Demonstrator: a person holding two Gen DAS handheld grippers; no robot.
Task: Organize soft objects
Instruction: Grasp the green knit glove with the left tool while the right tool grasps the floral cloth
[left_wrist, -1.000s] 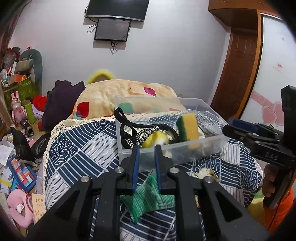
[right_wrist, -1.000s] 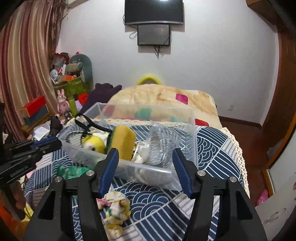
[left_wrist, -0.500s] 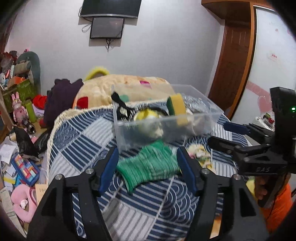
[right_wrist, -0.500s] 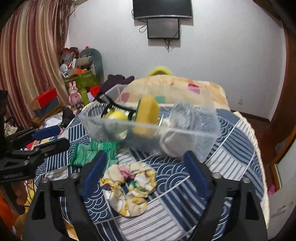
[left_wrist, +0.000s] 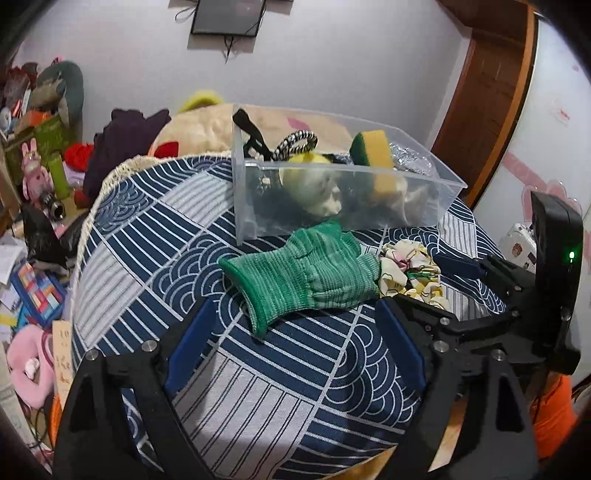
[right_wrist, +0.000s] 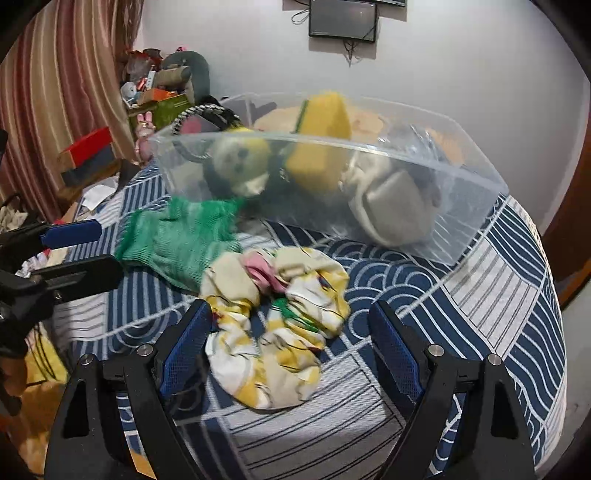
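A green knit glove (left_wrist: 306, 273) lies on the blue patterned cloth in front of a clear plastic bin (left_wrist: 439, 199). My left gripper (left_wrist: 295, 343) is open and empty just short of the glove. A floral yellow-white scrunchie (right_wrist: 277, 317) lies beside the glove (right_wrist: 177, 240). My right gripper (right_wrist: 291, 347) is open around the scrunchie's near side, not holding it. The bin (right_wrist: 480, 199) holds a yellow-green sponge (right_wrist: 325, 122), a yellow plush toy (right_wrist: 240, 166), straps and a beige soft item.
The round table (left_wrist: 166, 229) has a blue wave-pattern cloth. Floor clutter and toys lie to the left (left_wrist: 33, 266). A patterned cushion (left_wrist: 207, 129) sits behind the bin. A wooden door (left_wrist: 484, 92) is on the right.
My left gripper opened, letting go of the green glove, and pulled back. My right gripper moved down over the scrunchie. Both views now look lower onto the table.
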